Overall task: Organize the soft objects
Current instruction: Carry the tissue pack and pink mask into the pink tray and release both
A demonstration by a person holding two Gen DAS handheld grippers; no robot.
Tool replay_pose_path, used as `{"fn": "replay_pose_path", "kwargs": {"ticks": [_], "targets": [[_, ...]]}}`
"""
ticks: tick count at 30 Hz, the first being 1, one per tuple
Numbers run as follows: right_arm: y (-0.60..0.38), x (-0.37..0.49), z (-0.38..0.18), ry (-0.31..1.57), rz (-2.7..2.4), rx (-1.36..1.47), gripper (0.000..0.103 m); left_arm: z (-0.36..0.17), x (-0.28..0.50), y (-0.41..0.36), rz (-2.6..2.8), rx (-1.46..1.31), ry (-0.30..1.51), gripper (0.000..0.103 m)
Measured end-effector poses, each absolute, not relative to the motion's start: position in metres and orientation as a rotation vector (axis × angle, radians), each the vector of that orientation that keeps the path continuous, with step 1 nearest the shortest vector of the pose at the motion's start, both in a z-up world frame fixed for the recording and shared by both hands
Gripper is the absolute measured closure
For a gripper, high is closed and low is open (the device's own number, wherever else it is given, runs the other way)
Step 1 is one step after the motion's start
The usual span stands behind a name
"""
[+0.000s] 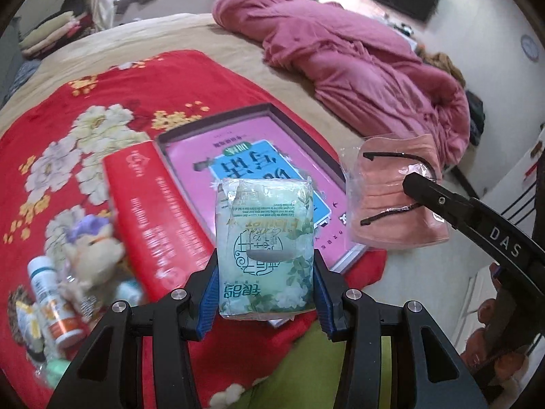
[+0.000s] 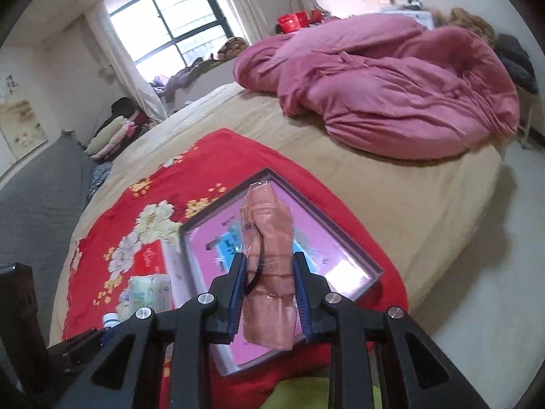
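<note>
My left gripper (image 1: 265,266) is shut on a green-white tissue pack (image 1: 265,238), held above the near edge of an open grey-rimmed box with a pink bottom (image 1: 272,143). My right gripper (image 2: 269,272) is shut on a pack of pink face masks in clear wrap (image 2: 269,266), held above the same box (image 2: 340,248). In the left wrist view the mask pack (image 1: 395,197) hangs from the right gripper's finger (image 1: 429,194) just right of the box. The tissue pack (image 2: 150,289) shows at lower left of the right wrist view.
The box lies on a red floral blanket (image 1: 102,109) on a beige bed. A red box lid (image 1: 156,211) leans beside it. A plush toy (image 1: 92,255) and pill bottles (image 1: 58,310) lie at left. A pink quilt (image 1: 357,64) is heaped at the far side.
</note>
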State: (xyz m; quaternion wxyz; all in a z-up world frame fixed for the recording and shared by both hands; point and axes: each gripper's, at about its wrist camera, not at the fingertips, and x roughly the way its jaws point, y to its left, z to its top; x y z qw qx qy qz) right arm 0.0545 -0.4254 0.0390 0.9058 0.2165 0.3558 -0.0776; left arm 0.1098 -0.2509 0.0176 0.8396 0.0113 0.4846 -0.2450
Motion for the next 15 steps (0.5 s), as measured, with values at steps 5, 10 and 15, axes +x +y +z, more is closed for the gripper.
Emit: {"fn": "replay_pose_path", "kwargs": {"ticks": [5,10,15], "targets": [[-0.444,0.065,0.016,0.77,-0.175,0.482,0.076,0.001,0.12,-0.278,-0.522,0.065,1.049,0.054],[-0.456,0.081,-0.007,0.816,-0.177,0.49,0.076,-0.017,0.124,-0.302,-0.533,0.106,1.083,0.054],[-0.463,0.09,-0.027,0.851,-0.174,0.514,0.076,-0.033,0.13,-0.314,-0.535,0.13,1.113,0.054]]}}
